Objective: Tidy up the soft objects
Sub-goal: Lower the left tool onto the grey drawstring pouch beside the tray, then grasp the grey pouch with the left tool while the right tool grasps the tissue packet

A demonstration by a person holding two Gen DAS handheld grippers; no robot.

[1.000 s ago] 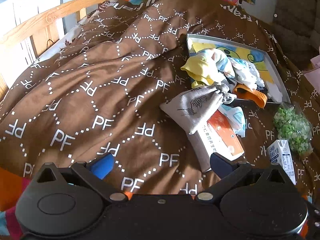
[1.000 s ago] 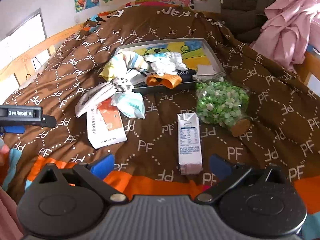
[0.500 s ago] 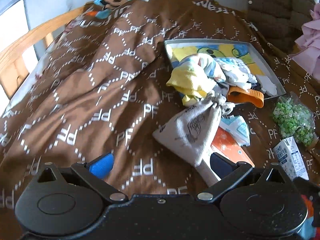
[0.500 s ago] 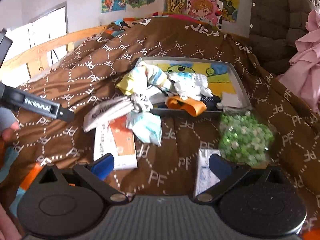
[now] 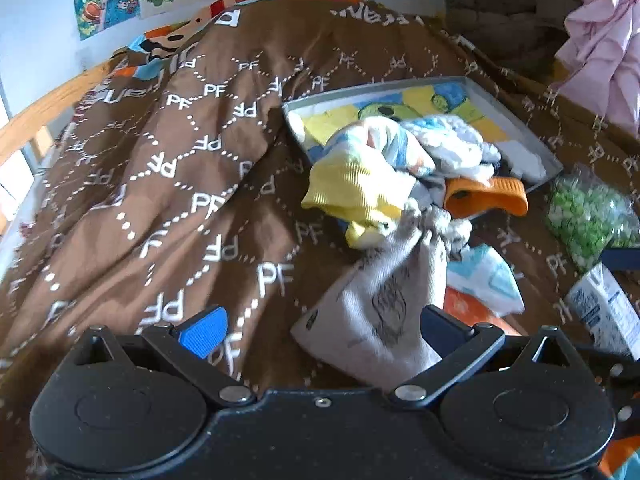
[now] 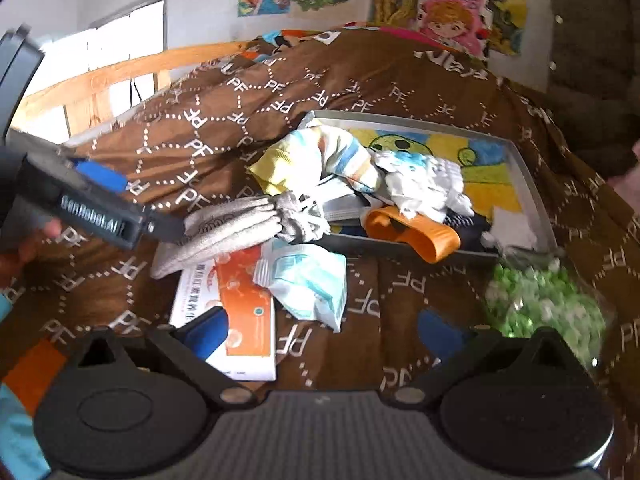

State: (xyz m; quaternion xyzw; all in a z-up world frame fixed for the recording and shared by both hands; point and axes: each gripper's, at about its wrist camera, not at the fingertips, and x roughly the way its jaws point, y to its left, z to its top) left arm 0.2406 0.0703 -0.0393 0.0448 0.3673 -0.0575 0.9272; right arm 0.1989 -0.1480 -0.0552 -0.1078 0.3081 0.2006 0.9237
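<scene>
My left black plastic two-finger gripper (image 5: pixel 320 326): two round discs at base, silver pivot screws, small centre screw, triangular cutouts, bright blue ribbed finger pads (image 5: pixel 203 330). My right black two-finger gripper (image 6: pixel 326 330): same build, but grey ribbed centre plate. Right view catches left unit side-on, white "GenRobot.AI" lettering on dark bar. Bit of bare skin, my left hand (image 6: pixel 16 250), under it.

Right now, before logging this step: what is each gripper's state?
Left gripper: open, empty, fingers at the grey pouch.
Right gripper: open, empty.
</scene>
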